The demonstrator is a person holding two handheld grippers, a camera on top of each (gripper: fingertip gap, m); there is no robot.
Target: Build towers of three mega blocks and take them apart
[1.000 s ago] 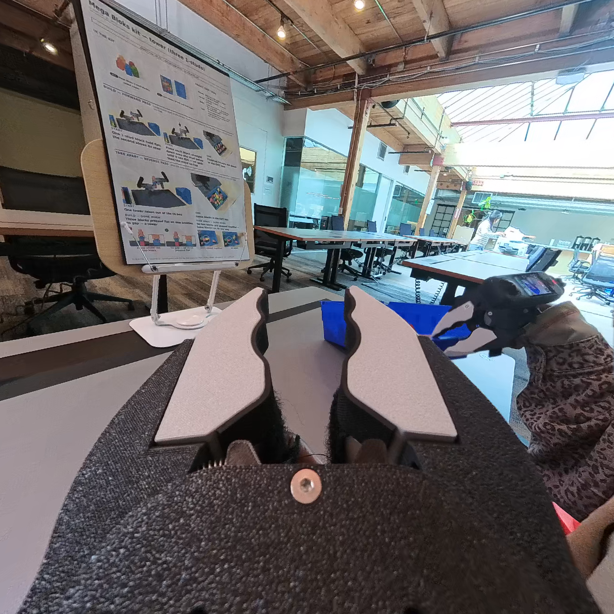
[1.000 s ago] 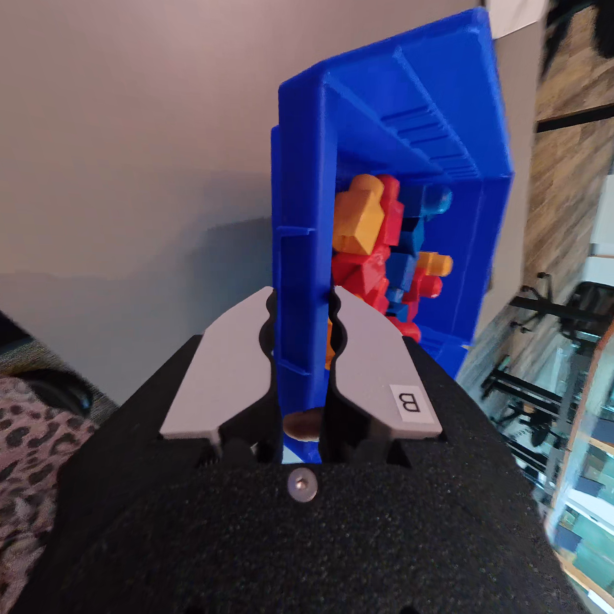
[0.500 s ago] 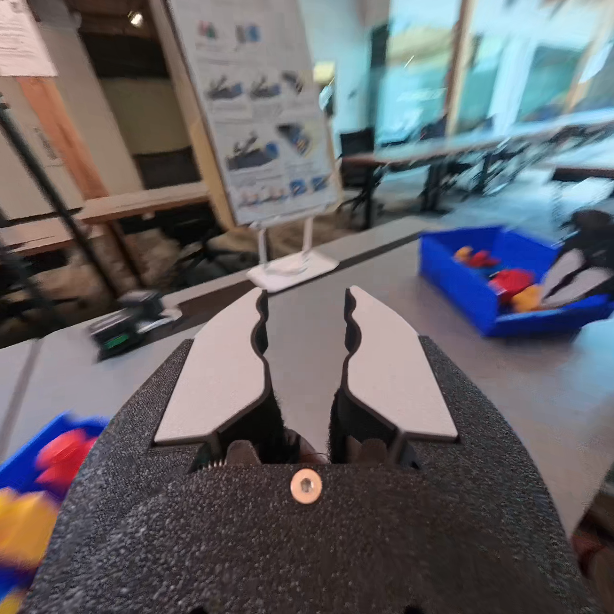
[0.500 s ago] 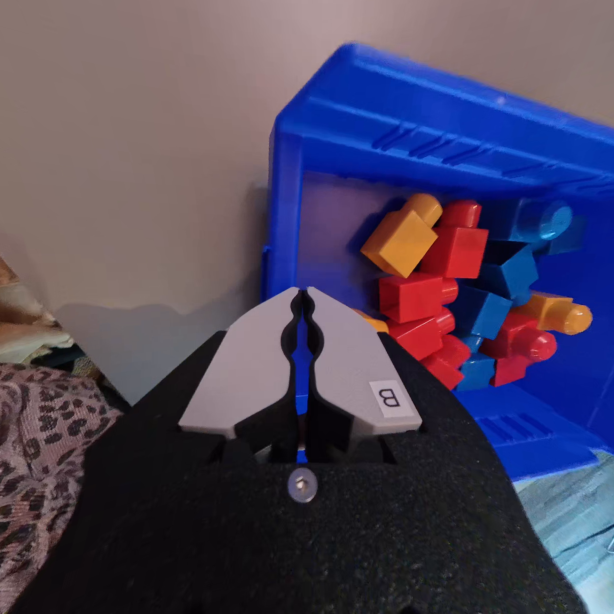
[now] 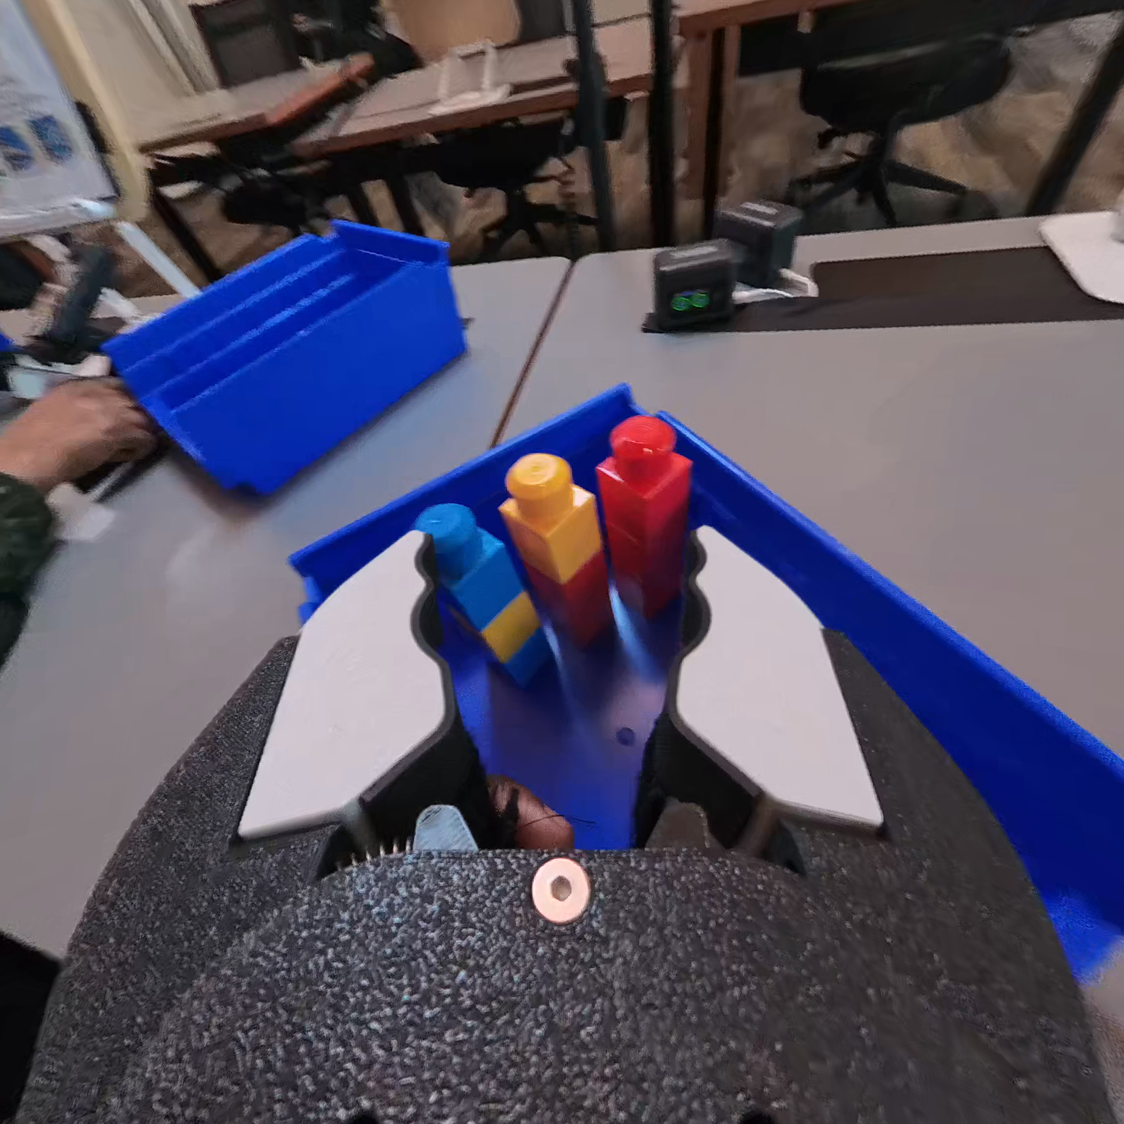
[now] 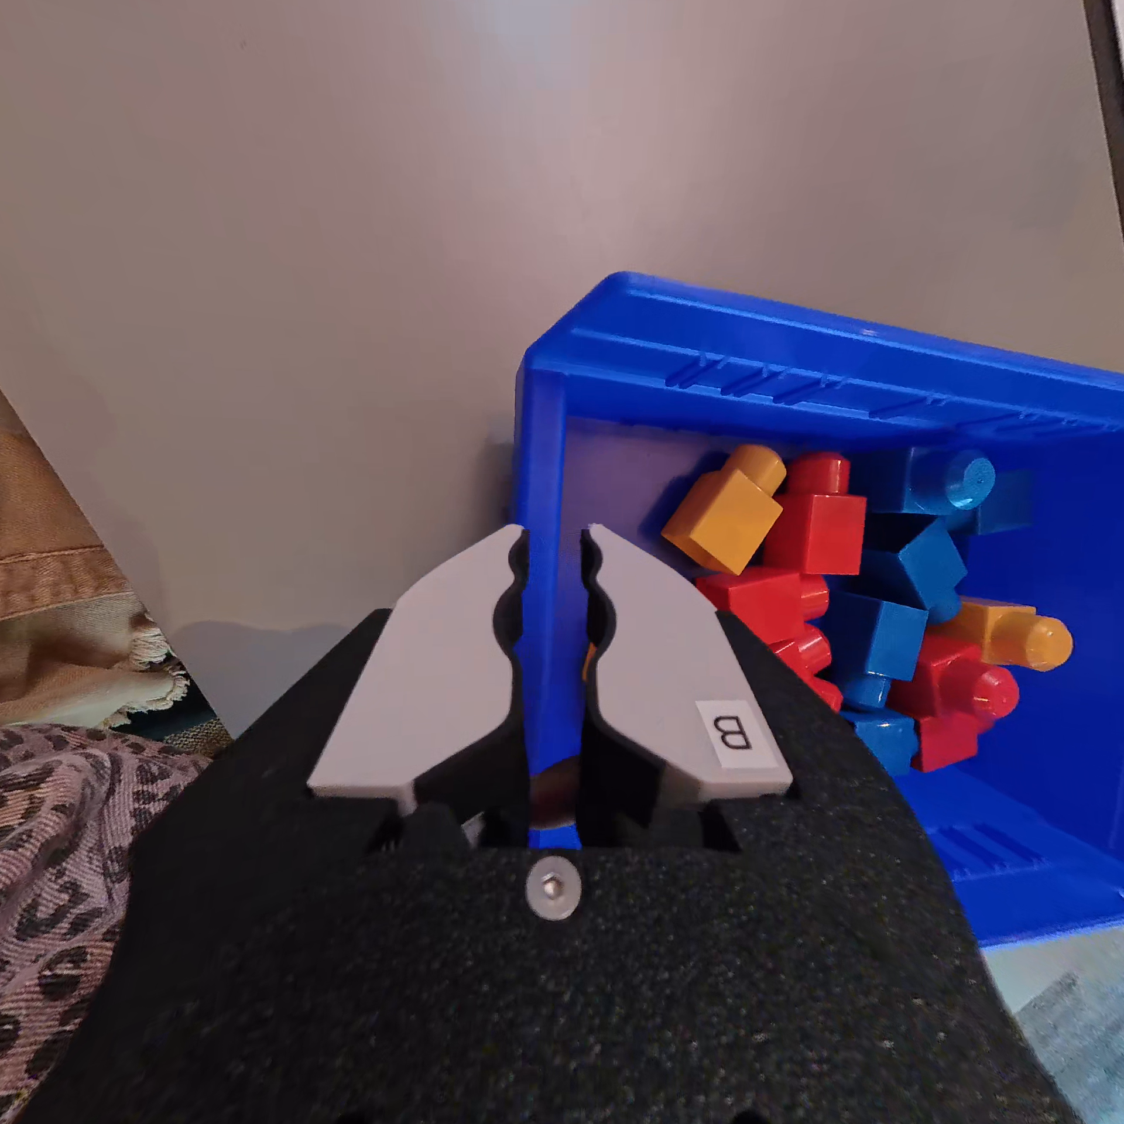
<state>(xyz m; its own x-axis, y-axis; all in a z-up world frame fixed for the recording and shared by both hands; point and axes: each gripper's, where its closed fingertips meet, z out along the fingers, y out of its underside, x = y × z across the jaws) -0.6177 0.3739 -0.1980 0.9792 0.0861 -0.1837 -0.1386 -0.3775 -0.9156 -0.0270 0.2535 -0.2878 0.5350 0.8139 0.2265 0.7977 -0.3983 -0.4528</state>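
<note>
In the left wrist view, three towers stand in a corner of a blue bin [image 5: 851, 596]: a blue-yellow-blue tower [image 5: 480, 578], a yellow-topped tower on red [image 5: 553, 523] and an all-red tower [image 5: 645, 505]. My left gripper [image 5: 556, 535] is wide open above this bin, with the towers between its fingers, and grips none of them. In the right wrist view, my right gripper [image 6: 555, 529] straddles the side wall [image 6: 541, 462] of a second blue bin that holds loose red [image 6: 815, 529], yellow [image 6: 724, 517] and blue [image 6: 912, 565] blocks. A gap shows between the right pad [image 6: 608, 584] and the wall.
Another blue bin [image 5: 292, 365] lies tilted on the grey table at the left, beside a person's hand [image 5: 73, 426]. A black device [image 5: 693, 286] sits at the table's far edge. Leopard-print fabric [image 6: 61, 821] is at the lower left of the right wrist view.
My left gripper swung left and down over the bin with the towers, and its jaws opened wider. My right gripper's pads closed on the bin's wall half a second ago and have parted again.
</note>
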